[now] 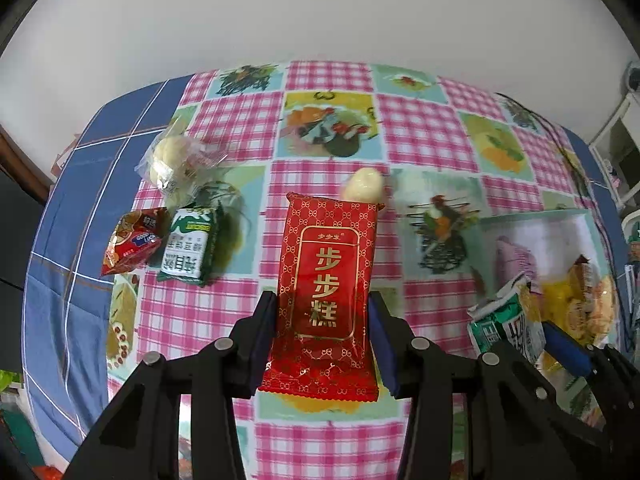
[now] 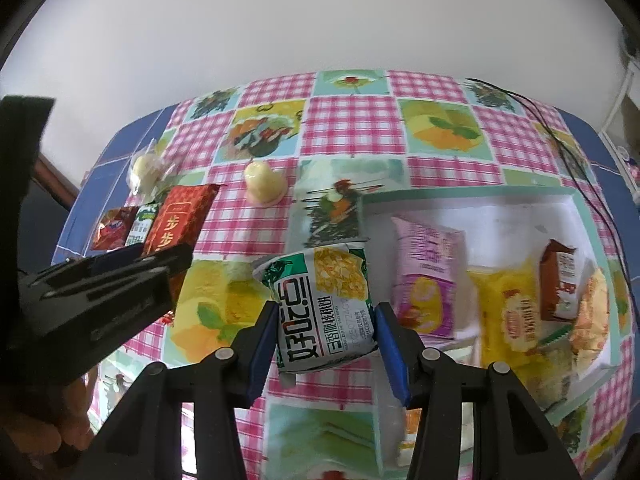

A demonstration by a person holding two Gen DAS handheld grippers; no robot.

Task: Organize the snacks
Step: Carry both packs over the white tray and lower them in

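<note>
Jaws of the left gripper [image 1: 322,322] pinch a red snack packet [image 1: 324,292] by its two long edges, the blue pads pressing on either side of its lower half; the packet stands up between them, lifted clear of the checked surface [image 1: 240,320]. Beyond its top edge lies a pale wrapped sweet [image 1: 364,188]. Off to the left on the surface lie a green packet [image 1: 190,246], a small red-orange packet [image 1: 134,242] and a clear bag of pale round sweets [image 1: 176,160]. At the right edge sits a white tray [image 1: 532,224] with packets in it.

From the right wrist view, the right gripper [image 2: 326,326] has its jaws closed on a green-and-white packet [image 2: 324,312], held across its middle above the surface, just left of the tray [image 2: 480,200]. Inside the tray lie a pink packet [image 2: 430,276], yellow packets [image 2: 508,312] and a brown one [image 2: 560,280]. At left the other gripper carries the red packet.
</note>
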